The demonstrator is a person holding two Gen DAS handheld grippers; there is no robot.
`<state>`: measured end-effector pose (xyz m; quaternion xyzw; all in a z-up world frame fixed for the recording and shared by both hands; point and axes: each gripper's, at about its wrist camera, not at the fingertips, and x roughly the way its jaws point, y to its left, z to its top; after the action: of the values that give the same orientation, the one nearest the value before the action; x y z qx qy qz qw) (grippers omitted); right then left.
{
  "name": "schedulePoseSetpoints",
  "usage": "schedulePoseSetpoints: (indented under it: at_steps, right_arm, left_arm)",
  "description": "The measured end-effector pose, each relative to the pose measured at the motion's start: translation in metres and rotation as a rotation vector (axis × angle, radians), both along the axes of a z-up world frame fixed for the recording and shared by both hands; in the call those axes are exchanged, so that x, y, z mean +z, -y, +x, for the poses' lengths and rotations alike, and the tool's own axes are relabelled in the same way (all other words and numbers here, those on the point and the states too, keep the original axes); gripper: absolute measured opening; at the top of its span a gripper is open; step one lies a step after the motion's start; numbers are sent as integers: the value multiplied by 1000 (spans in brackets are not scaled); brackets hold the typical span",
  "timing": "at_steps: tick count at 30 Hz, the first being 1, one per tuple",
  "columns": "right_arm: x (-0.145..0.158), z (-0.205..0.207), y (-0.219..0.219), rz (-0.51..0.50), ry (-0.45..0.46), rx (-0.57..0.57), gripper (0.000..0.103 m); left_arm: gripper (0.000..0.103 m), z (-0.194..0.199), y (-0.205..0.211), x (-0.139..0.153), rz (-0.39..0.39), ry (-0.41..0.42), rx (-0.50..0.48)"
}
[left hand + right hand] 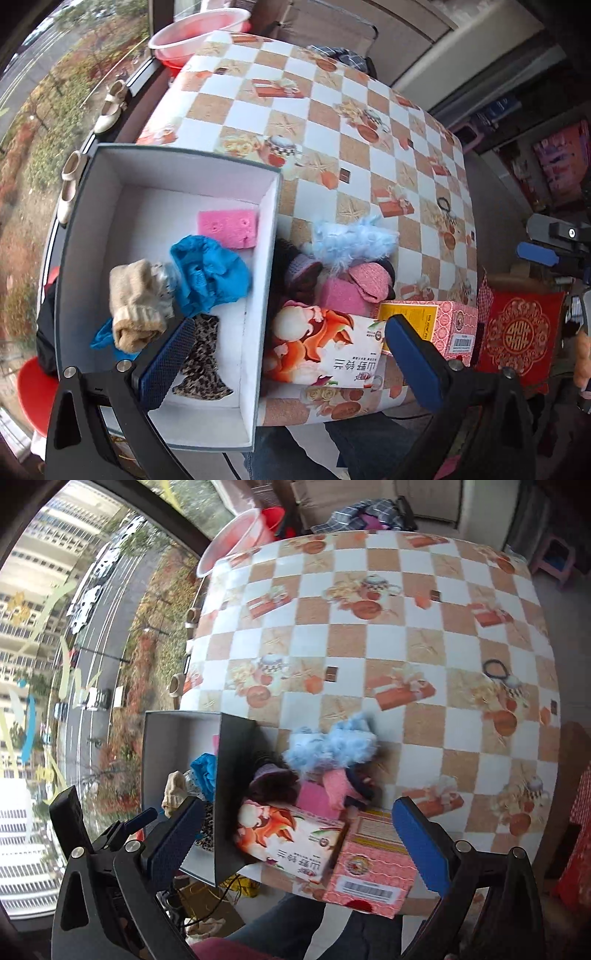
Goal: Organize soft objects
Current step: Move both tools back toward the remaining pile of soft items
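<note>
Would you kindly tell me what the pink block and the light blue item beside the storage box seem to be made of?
The pink block, lying inside the storage box, looks like matte sponge foam: pitted surface, small holes. The light blue item looks like fluffy synthetic plush, probably: long wispy fibres.

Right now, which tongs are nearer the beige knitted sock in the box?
Left. The left tongs have one pad beside the beige knitted sock; the right tongs hang open over the cartons outside the box.

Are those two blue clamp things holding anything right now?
No. The left hand-held gripper and the right hand-held gripper are both wide open and hold nothing; the soft things lie in the storage box or on the table.
</note>
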<state>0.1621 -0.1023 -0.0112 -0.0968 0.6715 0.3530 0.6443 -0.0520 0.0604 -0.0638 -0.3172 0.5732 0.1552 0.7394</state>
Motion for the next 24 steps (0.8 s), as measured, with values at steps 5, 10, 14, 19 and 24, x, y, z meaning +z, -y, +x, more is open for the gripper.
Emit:
schedulePoseSetpoints:
  at_steps: [5,10,14,19,24]
  right_arm:
    - [-26,33,44,-77,-24,-71,102]
    - [-70,42,35,-159,-55,72,102]
    - [-102,35,-8,-186,-61,279,102]
    - [-138,4,-79,-187,-63,567,102]
    - [-166,-42,-135,-166,-87,785,102]
  left_arm:
    - [102,38,22,-11,-60,-17,-81]
    - [102,40,34,-20,-98,-32,-82]
    - [103,23,41,-17,-97,-29,-57]
    - [103,3,49,-9,-88,-32,2]
    - [103,-11,57,-10,-81,-56,64]
